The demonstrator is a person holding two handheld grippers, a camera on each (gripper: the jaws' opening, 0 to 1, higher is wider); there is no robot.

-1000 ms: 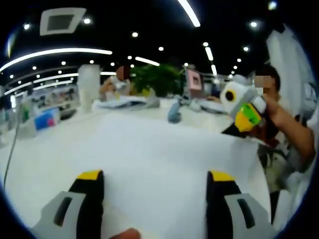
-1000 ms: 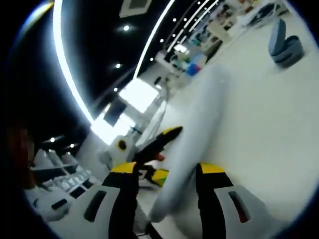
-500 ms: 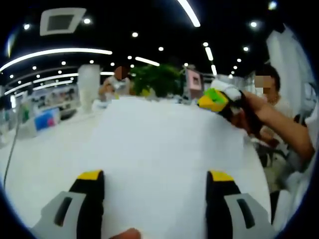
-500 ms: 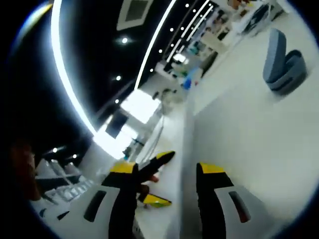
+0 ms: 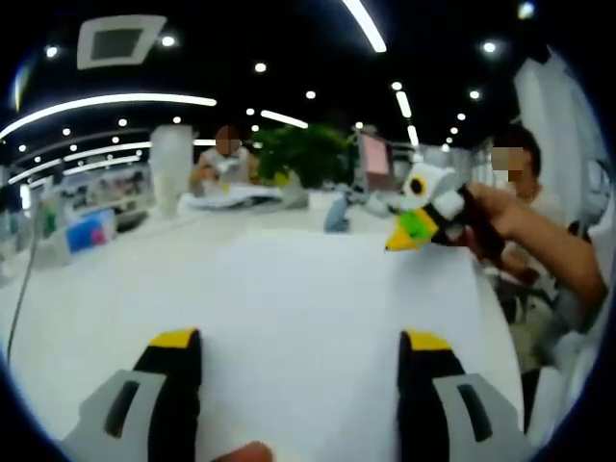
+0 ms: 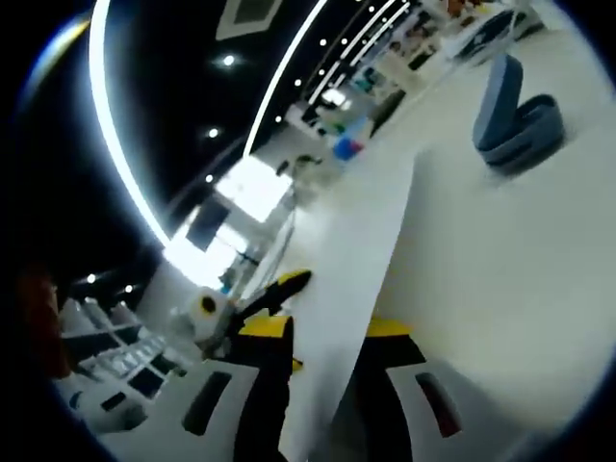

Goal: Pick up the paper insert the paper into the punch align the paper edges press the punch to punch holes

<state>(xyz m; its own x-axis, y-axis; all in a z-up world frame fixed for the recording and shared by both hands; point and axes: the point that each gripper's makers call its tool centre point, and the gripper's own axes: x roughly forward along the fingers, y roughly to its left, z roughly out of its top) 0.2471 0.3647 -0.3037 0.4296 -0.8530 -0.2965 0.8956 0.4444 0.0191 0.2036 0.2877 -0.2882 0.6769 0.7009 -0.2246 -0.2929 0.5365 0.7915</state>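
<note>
So the paper is up off the white counter right now, a big white sheet held between both tools. In the left gripper view the left gripper has its black, yellow-tipped jaws standing wide apart, and the paper spreads out between and past them; whether it actually has hold of the sheet's near edge I can't tell, since the contact is out of sight at the bottom. At the far right corner of the paper, the right gripper comes in, held by a person's hand, with its yellow-green tip touching the sheet's corner.

In the right gripper view the right gripper has the paper running edge-on between its jaws, which are pulled in close against the sheet, so it looks clamped on it. Just left of the paper there, the other tool's yellow tip pokes in.

The blue punch sits on the counter well beyond the paper, toward the far side; it also shows as a small blue shape past the sheet's top edge.
</note>
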